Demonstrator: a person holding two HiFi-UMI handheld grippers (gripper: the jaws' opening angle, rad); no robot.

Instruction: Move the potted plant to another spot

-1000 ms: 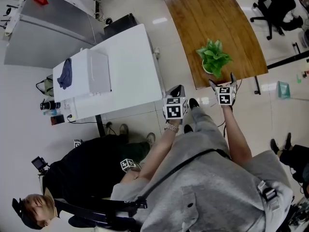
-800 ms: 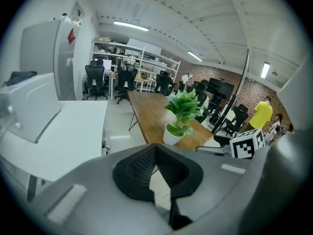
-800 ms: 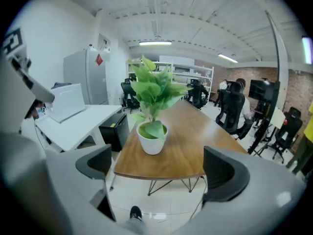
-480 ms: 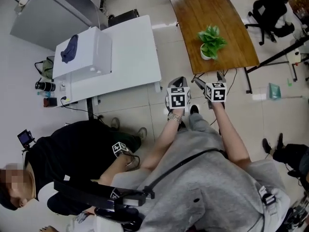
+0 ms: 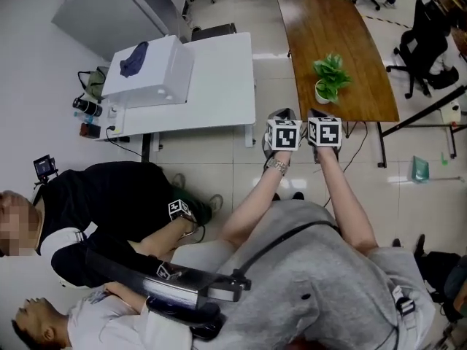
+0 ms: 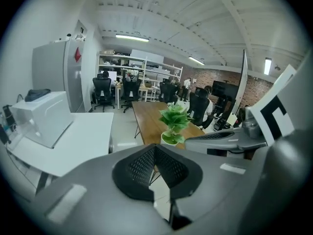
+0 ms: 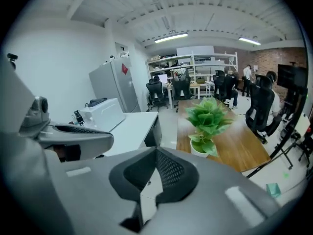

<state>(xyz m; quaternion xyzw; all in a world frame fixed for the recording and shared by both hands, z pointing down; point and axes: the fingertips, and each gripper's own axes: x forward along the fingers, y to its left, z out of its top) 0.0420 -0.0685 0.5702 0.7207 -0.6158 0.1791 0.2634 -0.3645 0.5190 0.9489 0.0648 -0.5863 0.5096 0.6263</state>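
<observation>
Evidently nothing is done yet: the potted plant (image 5: pixel 330 79) stands untouched near the wooden worktop's (image 5: pixel 328 20) close end, while the left gripper (image 5: pixel 283 114) and right gripper (image 5: pixel 318 113) hover just short of that end, both jaws clenched on nothing, leaving grasp, carry and set-down.

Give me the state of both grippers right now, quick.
Left gripper: closed, holding nothing.
Right gripper: closed, holding nothing.

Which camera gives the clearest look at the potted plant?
The right gripper view: the potted plant is largest there, leaves and white pot clear. The left gripper view shows it smaller; the head view, tiny from above.
</observation>
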